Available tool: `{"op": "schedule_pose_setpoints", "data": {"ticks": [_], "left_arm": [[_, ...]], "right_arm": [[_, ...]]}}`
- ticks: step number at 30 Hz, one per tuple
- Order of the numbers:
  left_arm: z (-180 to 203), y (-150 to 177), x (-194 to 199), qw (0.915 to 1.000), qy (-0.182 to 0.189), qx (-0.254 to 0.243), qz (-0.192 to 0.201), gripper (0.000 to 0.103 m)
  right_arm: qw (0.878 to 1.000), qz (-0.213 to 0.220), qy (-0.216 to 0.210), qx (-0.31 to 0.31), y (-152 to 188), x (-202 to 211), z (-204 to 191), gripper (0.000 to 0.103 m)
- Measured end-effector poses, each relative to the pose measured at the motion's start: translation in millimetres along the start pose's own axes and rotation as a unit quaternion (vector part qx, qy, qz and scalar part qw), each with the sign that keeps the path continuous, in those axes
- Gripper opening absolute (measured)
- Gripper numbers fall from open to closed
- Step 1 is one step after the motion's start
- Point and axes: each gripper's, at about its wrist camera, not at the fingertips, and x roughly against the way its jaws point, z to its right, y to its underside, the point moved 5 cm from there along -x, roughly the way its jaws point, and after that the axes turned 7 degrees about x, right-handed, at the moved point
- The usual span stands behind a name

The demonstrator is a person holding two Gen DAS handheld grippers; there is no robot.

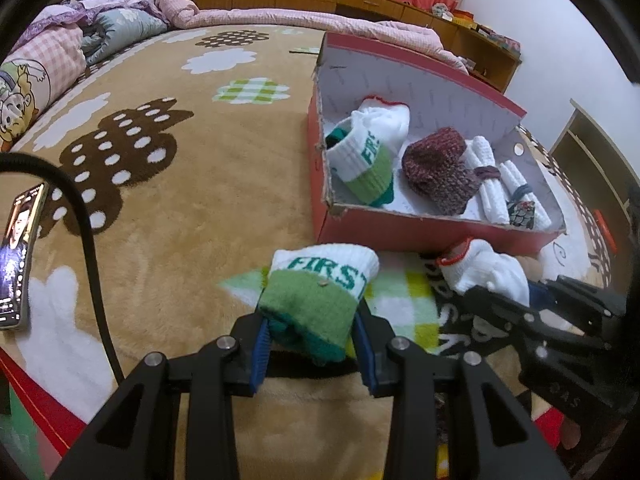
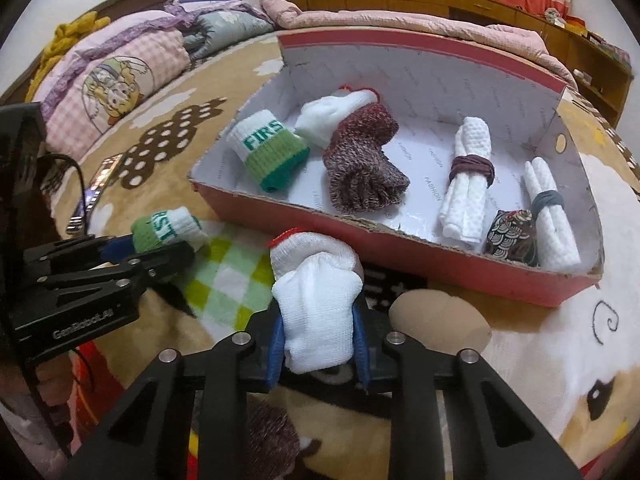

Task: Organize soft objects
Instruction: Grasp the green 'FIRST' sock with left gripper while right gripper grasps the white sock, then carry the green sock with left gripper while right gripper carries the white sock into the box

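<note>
Just in front of the red cardboard box (image 1: 400, 236), my left gripper (image 1: 311, 312) is shut on a rolled green-and-white sock (image 1: 316, 292) lettered "FIRST", low over the bed blanket. Beside it my right gripper (image 2: 318, 320) is shut on a rolled white sock with a red cuff (image 2: 316, 304), its blue pads (image 2: 276, 344) pressing both sides. The box (image 2: 440, 264) holds a matching green-and-white roll (image 2: 272, 152), a white roll (image 2: 332, 112), a maroon knitted roll (image 2: 360, 160), two banded white towel rolls (image 2: 468, 184) and a small patterned pouch (image 2: 512, 236).
A phone (image 1: 16, 256) with a black cable (image 1: 88, 240) lies on the tan flowered blanket at the left. Folded quilts and pillows (image 1: 52, 52) are piled at the far left, a pink quilt (image 1: 320, 20) behind the box. Wooden cabinets (image 1: 480, 40) line the wall.
</note>
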Motion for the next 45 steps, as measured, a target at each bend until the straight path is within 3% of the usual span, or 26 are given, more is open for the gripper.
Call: {"op": "schedule_pose_setpoints", "data": {"ticks": [15, 34, 45], "left_arm": [[30, -8, 30, 0.9994, -0.001, -0.023, 0.026, 0.038], [74, -51, 40, 0.9964, 0.033, -0.046, 0.063, 0.038], [91, -63, 28, 0.9956, 0.041, -0.059, 0.060, 0.038]], "right_arm": [[0.999, 0.033, -0.025, 0.005, 9, 40, -1, 0.029], [0.997, 0.070, 0.018, -0.016, -8, 80, 45, 0.029], [0.996, 0.083, 0.043, -0.017, -27, 86, 66, 0.029]]}}
